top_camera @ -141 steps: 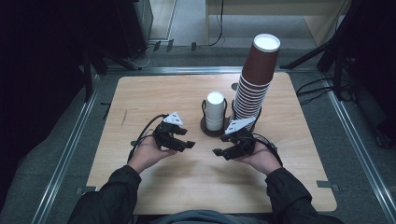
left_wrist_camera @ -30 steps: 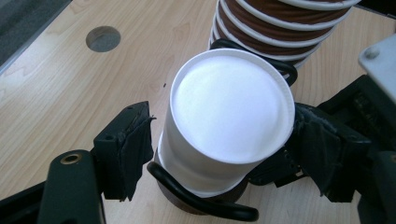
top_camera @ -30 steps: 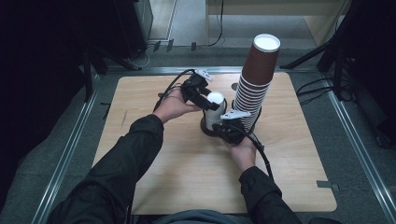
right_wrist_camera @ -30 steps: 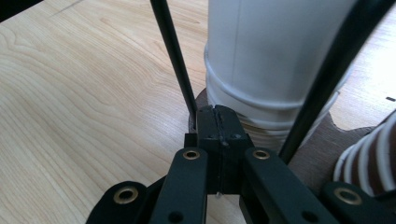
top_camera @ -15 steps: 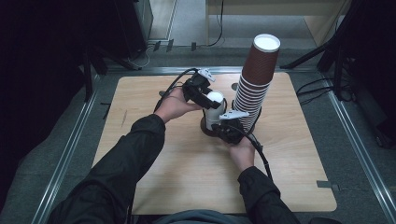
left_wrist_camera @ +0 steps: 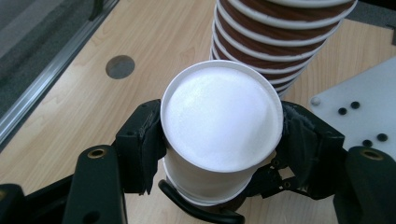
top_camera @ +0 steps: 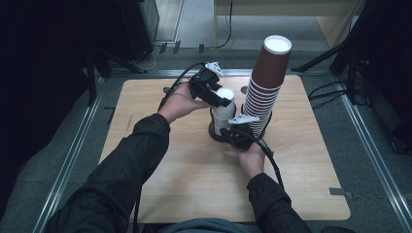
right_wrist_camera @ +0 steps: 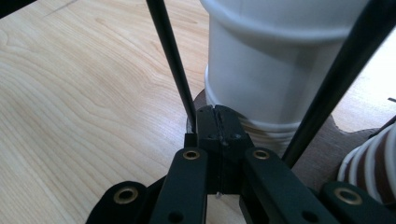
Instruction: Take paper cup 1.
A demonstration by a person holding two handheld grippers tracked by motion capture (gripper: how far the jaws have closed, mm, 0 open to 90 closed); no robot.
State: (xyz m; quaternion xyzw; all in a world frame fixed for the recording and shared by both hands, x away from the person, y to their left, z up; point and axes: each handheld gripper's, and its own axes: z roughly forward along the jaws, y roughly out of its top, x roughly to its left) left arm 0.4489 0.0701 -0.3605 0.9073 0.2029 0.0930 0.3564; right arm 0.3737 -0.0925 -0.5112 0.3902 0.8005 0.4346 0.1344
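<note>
Near the middle of the table (top_camera: pixel 160 174), the stack of white cups (top_camera: pixel 224 112) stands upside down in a dark brown holder (top_camera: pixel 214 132), just beside the tall tower of brown cups (top_camera: pixel 265 82) that leans up toward the back. From the left gripper view you look down on the flat white bottom of the top cup (left_wrist_camera: pixel 222 121), with the ribbed rims of the brown tower (left_wrist_camera: pixel 280 32) right behind it.

Your left gripper (top_camera: pixel 214 97) comes in from the left and its jaws have just been closing: the black pads now press on both sides of that top white cup just under its upper edge, so you have it clamped. A second cup rim shows just below the one you grip, and whether the top cup has parted from it you cannot tell from these views.

Your right gripper (top_camera: pixel 233 137) sits low at the front of the holder, its fingertips (right_wrist_camera: pixel 218 121) pressed together on the brown edge at the foot of the white stack, between two thin black rods (right_wrist_camera: pixel 173 60) that rise past the cups. Your right hand (top_camera: pixel 252 158) rests close to the wood behind it, cable trailing back over your sleeve.
</note>
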